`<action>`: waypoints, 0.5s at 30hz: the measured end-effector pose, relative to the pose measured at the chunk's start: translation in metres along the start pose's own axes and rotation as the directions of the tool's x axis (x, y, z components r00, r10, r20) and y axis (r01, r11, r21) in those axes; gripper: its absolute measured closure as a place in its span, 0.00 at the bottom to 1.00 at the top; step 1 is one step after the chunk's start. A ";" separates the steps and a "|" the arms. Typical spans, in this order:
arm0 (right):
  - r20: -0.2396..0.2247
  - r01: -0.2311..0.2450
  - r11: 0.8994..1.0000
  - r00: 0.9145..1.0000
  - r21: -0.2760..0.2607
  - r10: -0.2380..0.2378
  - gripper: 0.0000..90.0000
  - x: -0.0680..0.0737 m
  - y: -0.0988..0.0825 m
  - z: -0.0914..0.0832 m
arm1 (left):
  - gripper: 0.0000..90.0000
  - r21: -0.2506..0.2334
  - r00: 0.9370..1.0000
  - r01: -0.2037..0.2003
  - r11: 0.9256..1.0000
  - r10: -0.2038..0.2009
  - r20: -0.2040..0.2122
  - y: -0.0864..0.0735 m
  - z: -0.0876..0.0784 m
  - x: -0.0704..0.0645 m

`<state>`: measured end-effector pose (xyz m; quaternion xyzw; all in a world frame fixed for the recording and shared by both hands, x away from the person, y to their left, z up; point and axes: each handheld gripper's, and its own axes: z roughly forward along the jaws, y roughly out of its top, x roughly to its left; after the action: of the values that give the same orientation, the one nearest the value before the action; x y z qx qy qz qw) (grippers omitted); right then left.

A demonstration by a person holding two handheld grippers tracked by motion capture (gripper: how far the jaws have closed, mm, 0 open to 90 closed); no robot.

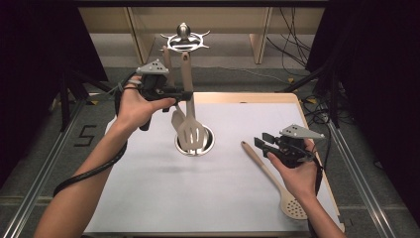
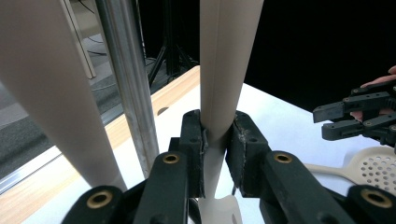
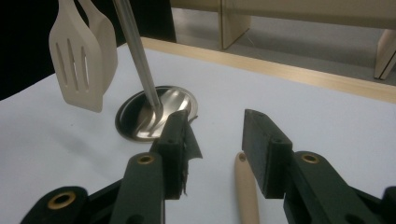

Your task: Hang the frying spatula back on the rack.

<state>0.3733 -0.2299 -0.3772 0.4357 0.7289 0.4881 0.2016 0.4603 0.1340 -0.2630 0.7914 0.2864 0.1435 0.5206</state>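
Two grippers: the left gripper (image 1: 184, 93) is clamping the slotted spatula (image 1: 190, 130) by its handle, upper centre of the high view; the right gripper (image 1: 263, 142) is hovering with jaws apart, lower right.
Key relation: the perforated spoon (image 1: 271, 181) is lying just below the right gripper, its long axis running diagonally toward the lower right, handle end nearer the jaws; the right hand is nearer.
Rack: the utensil stand (image 1: 183, 39) is rising from its round steel base (image 3: 133, 133), spatulas hanging.
Surface: a white table (image 1: 148, 198), wooden edged.
Room: dark curtains at both sides, cables on the floor.
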 end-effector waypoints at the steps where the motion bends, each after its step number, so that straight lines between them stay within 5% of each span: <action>1: 0.000 -0.002 1.000 1.000 0.011 0.002 0.69 0.000 0.000 -0.001 | 0.84 0.000 1.000 0.001 1.000 -0.001 0.001 0.000 0.000 0.000; 3: 0.000 0.031 1.000 1.000 0.000 -0.031 0.69 -0.002 0.000 0.000 | 0.84 -0.003 1.000 0.003 1.000 -0.003 -0.003 0.000 0.001 0.000; 4: -0.006 -0.017 1.000 1.000 0.015 0.017 0.69 0.001 0.000 -0.001 | 0.84 0.003 1.000 0.002 1.000 -0.002 -0.004 0.000 0.001 0.000; 15: -0.001 -0.002 1.000 1.000 0.009 0.002 0.69 0.000 -0.001 0.000 | 0.84 -0.025 1.000 0.005 1.000 -0.006 -0.012 -0.003 0.004 0.001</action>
<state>0.3726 -0.2301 -0.3777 0.4372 0.7307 0.4853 0.1987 0.4620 0.1329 -0.2678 0.7830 0.2901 0.1507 0.5292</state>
